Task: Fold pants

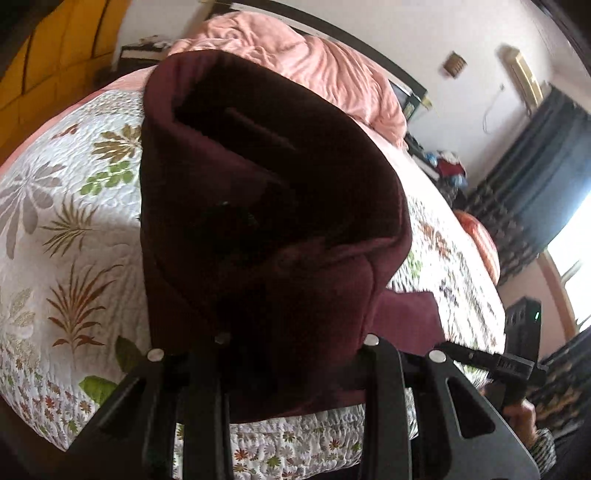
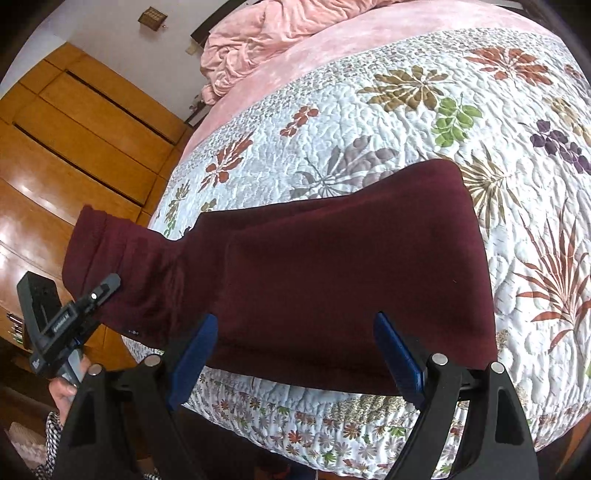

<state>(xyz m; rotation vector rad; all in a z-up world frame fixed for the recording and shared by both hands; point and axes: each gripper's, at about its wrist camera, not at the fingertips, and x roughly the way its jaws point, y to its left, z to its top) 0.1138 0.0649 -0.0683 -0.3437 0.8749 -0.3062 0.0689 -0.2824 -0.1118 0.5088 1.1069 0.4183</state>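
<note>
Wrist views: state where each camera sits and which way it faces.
Left wrist: sits behind its own fingers, facing up the bed; lifted pants fill the middle and hide the fingertips; right gripper and right hand at right.
Right wrist: behind open blue pads, facing across the quilt and pants; left gripper at left.
Shared: pants, quilt, pink blanket.
</note>
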